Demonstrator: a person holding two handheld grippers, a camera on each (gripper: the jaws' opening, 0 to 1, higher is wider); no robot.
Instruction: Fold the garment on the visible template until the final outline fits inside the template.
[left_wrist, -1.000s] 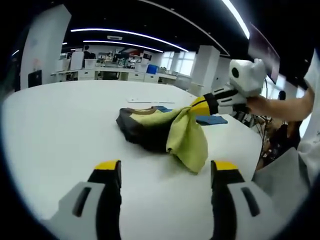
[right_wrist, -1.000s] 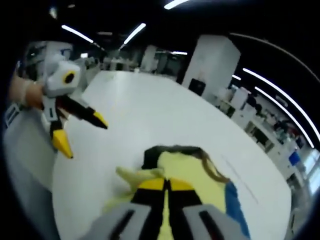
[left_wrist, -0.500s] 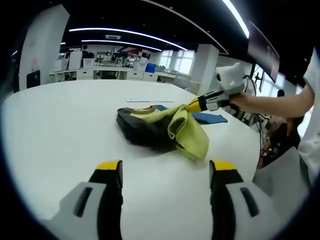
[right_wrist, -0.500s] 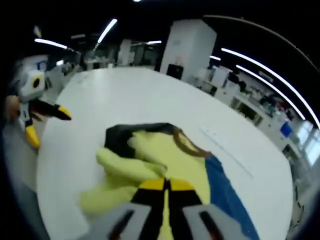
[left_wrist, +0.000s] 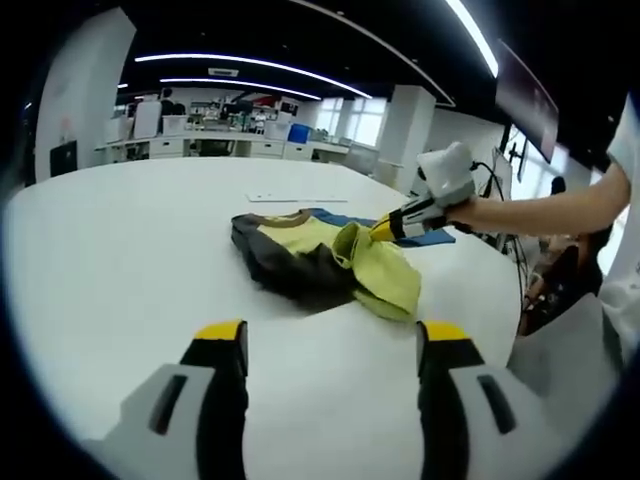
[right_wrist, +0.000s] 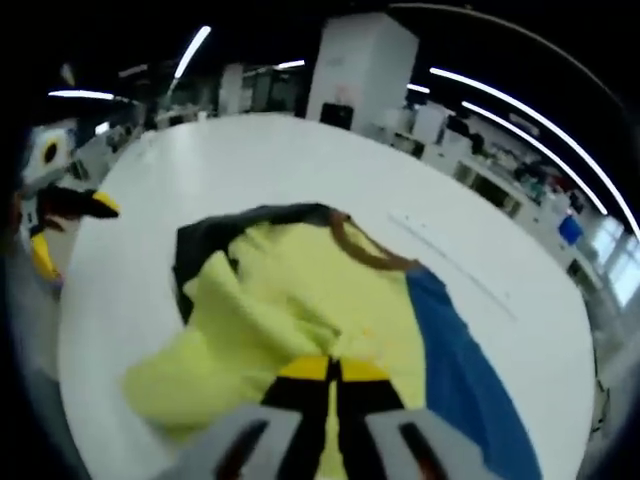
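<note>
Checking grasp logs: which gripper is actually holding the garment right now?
The right gripper: its jaws are shut on the yellow garment. The left gripper hangs open over bare white table, apart from the cloth.

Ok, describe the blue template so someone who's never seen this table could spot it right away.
On the big white table, find the yellow-green garment pinched by the right gripper. The blue template is the flat sheet partly under that garment, showing along one side. It is the one blue, smooth thing there; the garment is rumpled.

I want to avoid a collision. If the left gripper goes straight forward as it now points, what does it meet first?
Probably the garment on the white table: it lies ahead of the open left gripper, though depth is unclear.
</note>
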